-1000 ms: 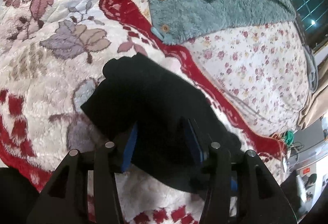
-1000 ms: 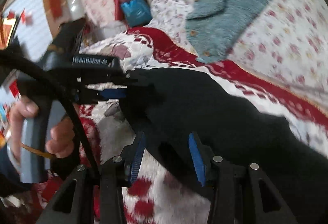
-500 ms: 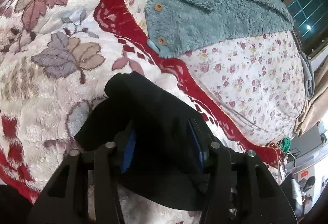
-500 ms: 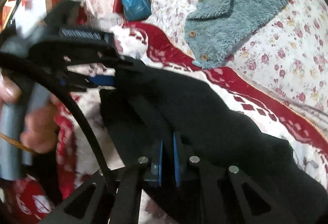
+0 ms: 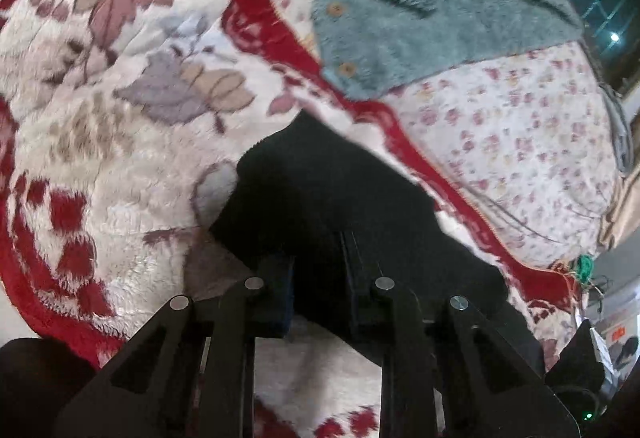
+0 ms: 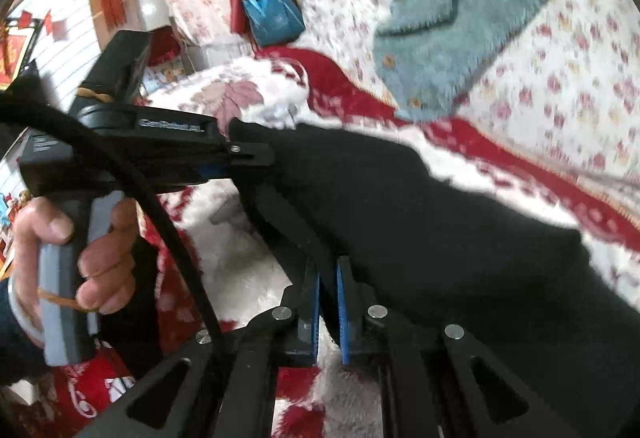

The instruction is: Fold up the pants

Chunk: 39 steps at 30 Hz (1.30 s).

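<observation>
The black, soft-knit pants lie bunched on the fluffy cream blanket with red border and leaf print, near the middle of the bed, with their near edge lifted off the pile. Both tools now have hold of that edge. The left gripper, whose blue-padded fingers stood wide around the cloth a second ago, has narrowed onto a thick fold of black fabric, which fills the gap between the pads. The right gripper was open a second ago, closed half a second ago, and now stays pinched on a thin layer of the same hem, its pads almost together with only the cloth between them.

In the right wrist view the left gripper shows side-on at the left end of the garment, held by the person's left hand, and the fabric between the two tools looks drawn taut and raised off the blanket. That suggests the grasp step is done and the carry-over is starting: the held edge probably needs to travel toward the far side, over the rest of the pants.

A teal fleece garment with wooden buttons lies well beyond on the floral quilt, apart from the pants, and does not look likely to interfere.
</observation>
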{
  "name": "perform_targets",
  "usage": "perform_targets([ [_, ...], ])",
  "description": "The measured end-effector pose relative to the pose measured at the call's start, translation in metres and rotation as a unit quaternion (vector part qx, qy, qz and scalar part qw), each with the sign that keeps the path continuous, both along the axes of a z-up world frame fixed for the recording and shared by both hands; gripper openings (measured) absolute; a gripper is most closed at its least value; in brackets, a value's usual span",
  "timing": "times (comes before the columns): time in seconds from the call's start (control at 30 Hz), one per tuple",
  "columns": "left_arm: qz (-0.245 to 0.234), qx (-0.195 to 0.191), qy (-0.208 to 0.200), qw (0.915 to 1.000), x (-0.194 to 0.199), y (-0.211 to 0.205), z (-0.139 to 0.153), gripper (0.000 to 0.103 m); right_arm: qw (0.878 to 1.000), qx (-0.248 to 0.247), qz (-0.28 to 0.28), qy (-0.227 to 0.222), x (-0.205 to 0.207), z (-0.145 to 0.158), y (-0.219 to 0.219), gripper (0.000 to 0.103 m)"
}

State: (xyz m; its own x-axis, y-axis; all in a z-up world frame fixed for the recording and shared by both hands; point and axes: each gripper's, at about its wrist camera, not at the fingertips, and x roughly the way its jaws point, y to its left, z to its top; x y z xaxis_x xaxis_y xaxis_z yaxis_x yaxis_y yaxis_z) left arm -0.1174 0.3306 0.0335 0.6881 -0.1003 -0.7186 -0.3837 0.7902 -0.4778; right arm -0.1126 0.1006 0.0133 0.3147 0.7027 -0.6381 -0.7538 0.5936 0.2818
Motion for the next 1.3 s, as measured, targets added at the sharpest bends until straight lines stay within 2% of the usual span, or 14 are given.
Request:
perform_targets([
  [0.07, 0.004, 0.001, 0.001, 1.0, 0.0, 0.001, -0.003, 0.019, 1.0, 0.004, -0.002, 0.021, 0.003, -0.006, 0.001, 0.009],
  [0.2, 0.003, 0.007, 0.012, 0.9999, -0.002, 0.002, 0.005, 0.022, 0.999, 0.029, -0.006, 0.042, 0.002, 0.01, -0.011, 0.018],
  [0.23, 0.005, 0.008, 0.013, 0.9999, -0.003, 0.004, 0.007, 0.023, 0.998, 0.04, -0.006, 0.04, 0.0, 0.016, -0.016, 0.023],
  [0.3, 0.022, 0.019, 0.013, 0.9995, -0.011, 0.008, 0.016, 0.033, 0.998, 0.061, -0.008, 0.03, -0.005, 0.028, -0.027, 0.025],
  [0.37, 0.039, 0.032, 0.005, 0.9987, -0.02, 0.012, 0.026, 0.037, 0.997, 0.069, -0.009, 0.025, -0.006, 0.037, -0.036, 0.03],
  [0.43, 0.044, 0.045, -0.006, 0.998, -0.028, 0.014, 0.039, 0.043, 0.997, 0.076, -0.018, 0.019, -0.008, 0.044, -0.046, 0.03],
  [0.5, 0.037, 0.063, -0.018, 0.9972, -0.033, 0.009, 0.053, 0.043, 0.996, 0.086, -0.035, 0.016, -0.007, 0.048, -0.057, 0.03],
  [0.6, 0.011, 0.089, -0.036, 0.9953, -0.034, -0.008, 0.07, 0.051, 0.993, 0.098, -0.063, 0.02, -0.002, 0.052, -0.077, 0.03],
  [0.73, -0.03, 0.089, -0.052, 0.9942, -0.025, -0.038, 0.079, 0.051, 0.99, 0.095, -0.102, 0.029, 0.002, 0.053, -0.105, 0.03],
  [0.93, -0.1, 0.075, -0.041, 0.9913, -0.003, -0.093, 0.071, 0.051, 0.985, 0.082, -0.154, 0.017, 0.001, 0.053, -0.156, 0.031],
  [1.1, -0.14, 0.068, -0.028, 0.9873, 0.01, -0.129, 0.059, 0.051, 0.975, 0.085, -0.205, 0.022, 0.003, 0.05, -0.205, 0.032],
  [1.2, -0.166, 0.073, -0.02, 0.9832, 0.017, -0.151, 0.053, 0.051, 0.968, 0.085, -0.234, 0.022, 0.003, 0.048, -0.233, 0.039],
  [1.3, -0.178, 0.069, -0.017, 0.9815, 0.022, -0.163, 0.05, 0.051, 0.964, 0.082, -0.251, 0.023, 0.005, 0.048, -0.256, 0.039],
])
